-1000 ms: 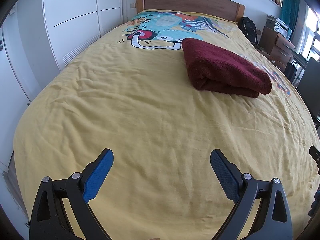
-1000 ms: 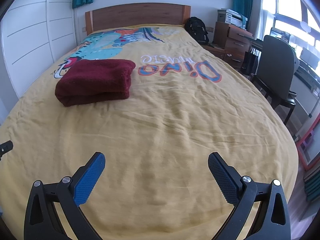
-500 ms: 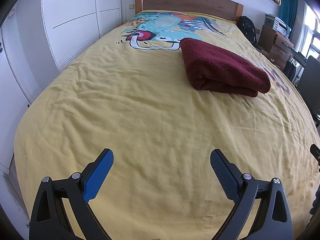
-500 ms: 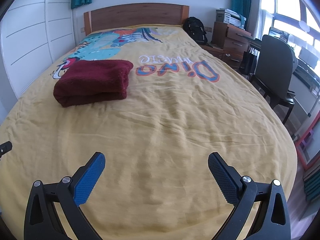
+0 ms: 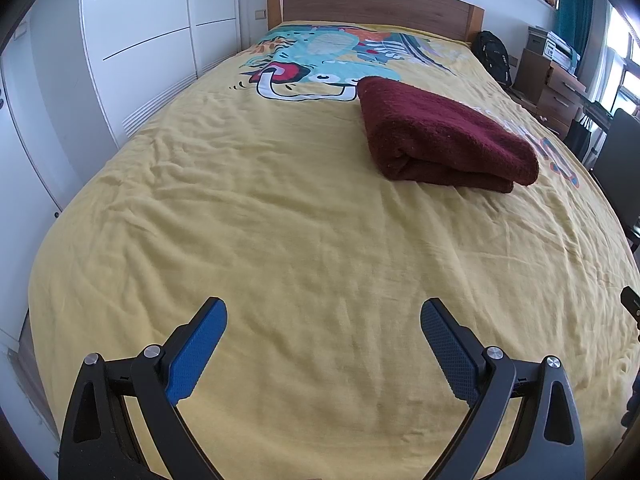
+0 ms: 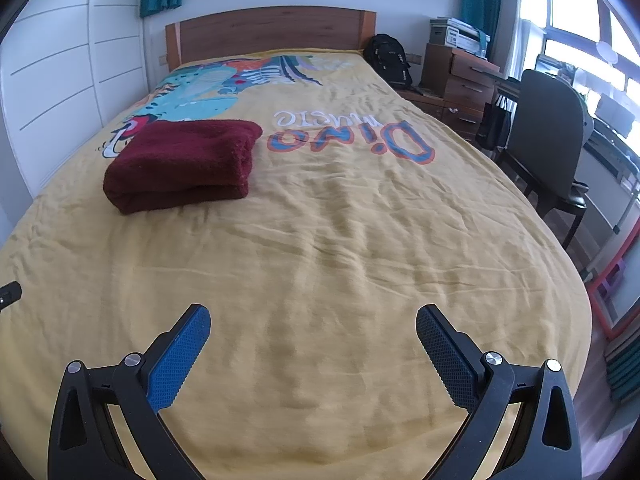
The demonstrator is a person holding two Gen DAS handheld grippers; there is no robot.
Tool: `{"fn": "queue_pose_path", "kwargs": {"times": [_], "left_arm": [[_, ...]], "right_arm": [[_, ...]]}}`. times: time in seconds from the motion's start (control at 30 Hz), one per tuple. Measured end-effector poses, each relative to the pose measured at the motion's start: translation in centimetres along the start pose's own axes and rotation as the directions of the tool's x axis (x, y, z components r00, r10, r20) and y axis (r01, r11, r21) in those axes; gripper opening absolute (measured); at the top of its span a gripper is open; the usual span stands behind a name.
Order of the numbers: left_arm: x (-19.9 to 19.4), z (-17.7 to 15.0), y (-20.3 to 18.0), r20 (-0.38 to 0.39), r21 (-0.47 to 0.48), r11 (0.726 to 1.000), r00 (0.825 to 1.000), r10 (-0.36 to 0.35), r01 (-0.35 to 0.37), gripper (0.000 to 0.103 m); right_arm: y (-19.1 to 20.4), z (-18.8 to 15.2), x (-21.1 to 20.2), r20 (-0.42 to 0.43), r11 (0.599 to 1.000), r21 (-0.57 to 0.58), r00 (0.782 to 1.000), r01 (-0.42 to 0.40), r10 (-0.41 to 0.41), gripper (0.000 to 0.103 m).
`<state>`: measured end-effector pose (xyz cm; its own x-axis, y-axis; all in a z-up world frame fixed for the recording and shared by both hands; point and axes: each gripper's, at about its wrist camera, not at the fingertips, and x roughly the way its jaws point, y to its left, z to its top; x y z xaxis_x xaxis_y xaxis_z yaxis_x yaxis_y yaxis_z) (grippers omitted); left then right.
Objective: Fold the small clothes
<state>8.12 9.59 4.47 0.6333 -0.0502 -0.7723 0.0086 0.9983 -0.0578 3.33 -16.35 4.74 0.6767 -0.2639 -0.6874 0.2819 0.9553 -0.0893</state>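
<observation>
A dark red fleecy garment (image 5: 444, 136) lies folded into a thick rectangle on the yellow bedspread (image 5: 280, 220), far ahead and to the right in the left wrist view. In the right wrist view the same folded garment (image 6: 184, 160) sits far ahead to the left. My left gripper (image 5: 323, 312) hangs open over bare bedspread near the foot of the bed, nothing between its blue pads. My right gripper (image 6: 313, 318) is open too, over the yellow bedspread (image 6: 340, 260), well short of the garment.
A wooden headboard (image 6: 272, 32) closes the far end. White wardrobe doors (image 5: 140, 52) run along the left side. To the right stand a black backpack (image 6: 390, 58), a wooden drawer unit (image 6: 460, 84) and a dark chair (image 6: 548, 140). The other gripper's tip (image 5: 632, 304) shows at the edge.
Both views have drifted slightly, so the folded garment sits a little lower in the frames. Both grippers stay open and hold nothing.
</observation>
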Motion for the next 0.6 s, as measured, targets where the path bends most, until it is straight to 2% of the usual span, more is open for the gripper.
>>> {"fn": "queue_pose_path", "kwargs": {"times": [0.6], "left_arm": [[0.07,0.17,-0.02,-0.002,0.004,1.0,1.0,0.001,-0.001,0.096]], "right_arm": [[-0.67,-0.43,0.07,-0.003,1.0,0.008,1.0,0.007,-0.007,0.103]]}}
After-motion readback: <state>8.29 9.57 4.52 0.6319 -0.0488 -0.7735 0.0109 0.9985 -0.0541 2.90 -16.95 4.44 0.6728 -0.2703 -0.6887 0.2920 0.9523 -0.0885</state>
